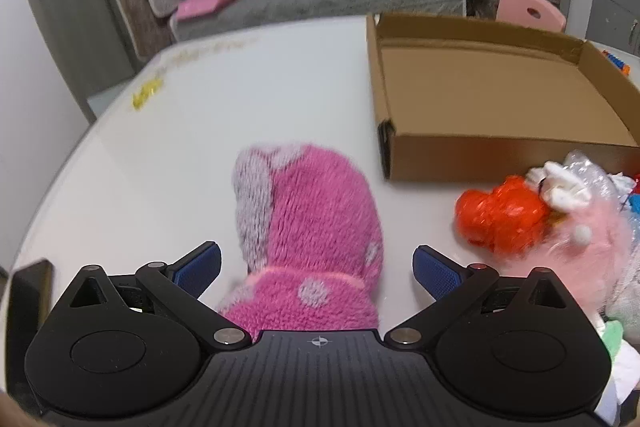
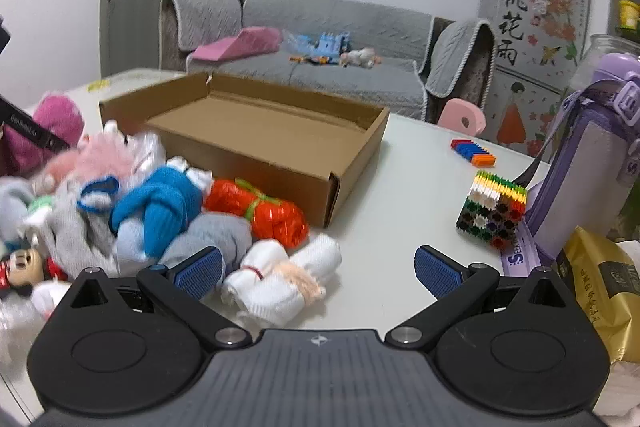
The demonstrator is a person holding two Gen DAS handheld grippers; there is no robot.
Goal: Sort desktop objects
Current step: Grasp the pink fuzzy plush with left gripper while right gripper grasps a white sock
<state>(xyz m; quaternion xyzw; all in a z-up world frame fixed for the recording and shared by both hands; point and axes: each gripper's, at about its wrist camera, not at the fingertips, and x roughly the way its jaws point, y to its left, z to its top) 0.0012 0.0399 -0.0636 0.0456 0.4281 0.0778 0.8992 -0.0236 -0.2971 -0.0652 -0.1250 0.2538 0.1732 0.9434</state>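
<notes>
A fluffy pink sock with grey dots lies on the white table, between the wide-apart pads of my left gripper, which is open and not pressing it. An empty cardboard box sits to the right of it. In the right wrist view my right gripper is open above a rolled white sock bundle. Left of it is a heap with a blue sock, an orange wrapped bundle and a pink plush. The box stands behind the heap.
A block cube, a purple bottle and a gold packet crowd the table's right side. Small coloured bricks lie farther back. A grey sofa and a pink chair stand beyond the table.
</notes>
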